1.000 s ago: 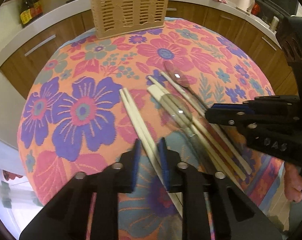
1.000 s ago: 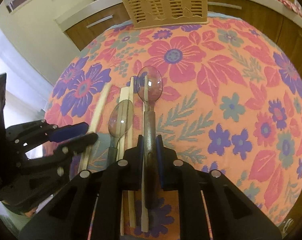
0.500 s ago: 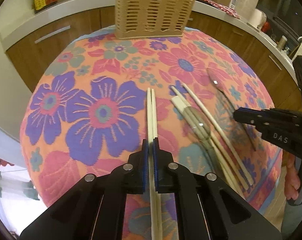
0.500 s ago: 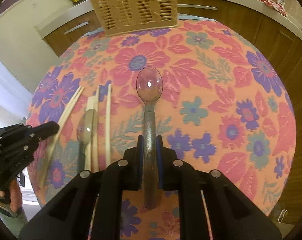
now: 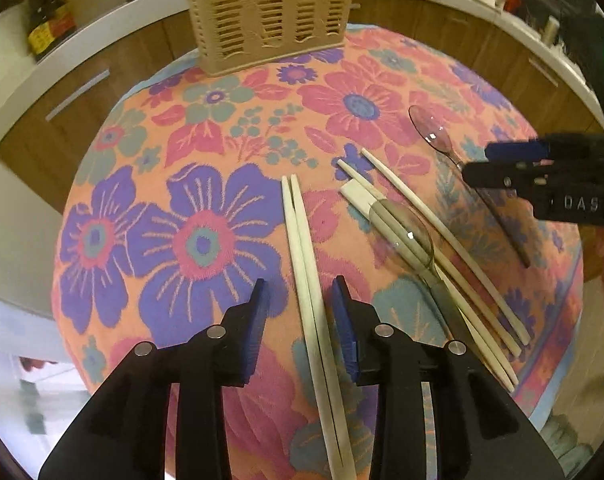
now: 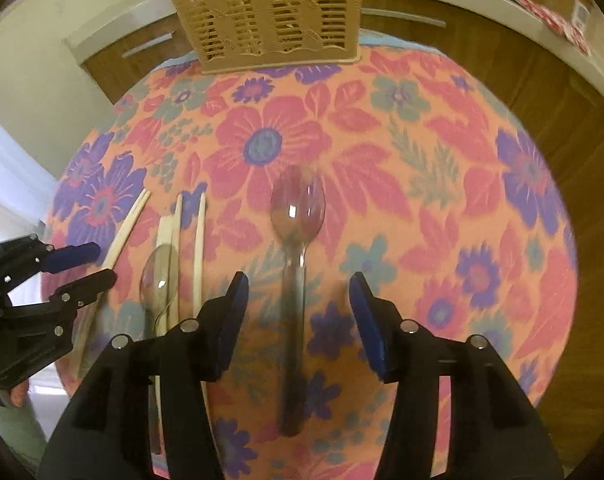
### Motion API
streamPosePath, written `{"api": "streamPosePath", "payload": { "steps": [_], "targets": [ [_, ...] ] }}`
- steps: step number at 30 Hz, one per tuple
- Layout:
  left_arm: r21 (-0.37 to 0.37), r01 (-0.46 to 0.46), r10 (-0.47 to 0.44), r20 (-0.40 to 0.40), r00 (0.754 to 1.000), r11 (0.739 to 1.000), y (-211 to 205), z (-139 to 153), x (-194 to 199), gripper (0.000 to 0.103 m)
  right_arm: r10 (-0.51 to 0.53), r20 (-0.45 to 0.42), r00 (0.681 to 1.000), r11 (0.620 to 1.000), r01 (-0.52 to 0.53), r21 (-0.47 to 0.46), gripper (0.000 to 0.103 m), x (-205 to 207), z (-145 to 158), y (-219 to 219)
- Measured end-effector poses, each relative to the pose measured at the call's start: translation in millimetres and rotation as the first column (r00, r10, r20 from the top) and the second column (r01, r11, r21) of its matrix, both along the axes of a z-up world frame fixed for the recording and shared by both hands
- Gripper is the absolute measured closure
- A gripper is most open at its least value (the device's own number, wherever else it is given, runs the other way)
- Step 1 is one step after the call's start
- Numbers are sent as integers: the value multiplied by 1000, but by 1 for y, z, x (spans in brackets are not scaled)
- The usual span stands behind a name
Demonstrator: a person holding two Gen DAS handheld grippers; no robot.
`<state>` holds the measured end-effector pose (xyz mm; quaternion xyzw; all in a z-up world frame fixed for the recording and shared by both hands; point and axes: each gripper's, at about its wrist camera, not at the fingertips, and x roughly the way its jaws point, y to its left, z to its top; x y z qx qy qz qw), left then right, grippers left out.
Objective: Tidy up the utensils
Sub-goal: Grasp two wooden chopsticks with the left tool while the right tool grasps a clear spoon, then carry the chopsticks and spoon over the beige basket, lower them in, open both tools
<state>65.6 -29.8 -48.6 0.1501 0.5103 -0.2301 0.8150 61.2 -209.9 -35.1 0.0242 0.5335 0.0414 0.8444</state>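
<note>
1. Your left gripper (image 5: 300,294) is opening; its blue pads stand clear of the pair of chopsticks (image 5: 302,248) that lies flat on the flowered cloth (image 5: 206,240) between them, so nothing is gripped.
2. Your right gripper (image 6: 298,292) is also opening, its jaws wide apart. The clear spoon (image 6: 296,240) lies on the cloth between them, bowl pointing away from you, touched by neither pad.
3. Between the two grippers lies a loose bunch: more chopsticks (image 5: 441,236) side by side, with a second clear spoon (image 5: 405,236) resting on top of them.
4. The tan slotted basket (image 6: 270,12) stands upright at the far edge of the cloth, well apart from all the utensils.
</note>
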Motion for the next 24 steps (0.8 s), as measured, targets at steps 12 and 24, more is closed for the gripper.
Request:
{"api": "streamPosePath", "payload": {
  "steps": [12, 24],
  "targets": [
    [4, 7, -7, 66, 998, 1000, -11, 10, 6, 93, 87, -43, 995, 996, -87, -20, 93, 16, 2, 22],
    [-423, 22, 167, 405, 899, 906, 24, 163, 71, 93, 68, 389, 919, 992, -103, 70, 93, 62, 141, 12]
  ]
}}
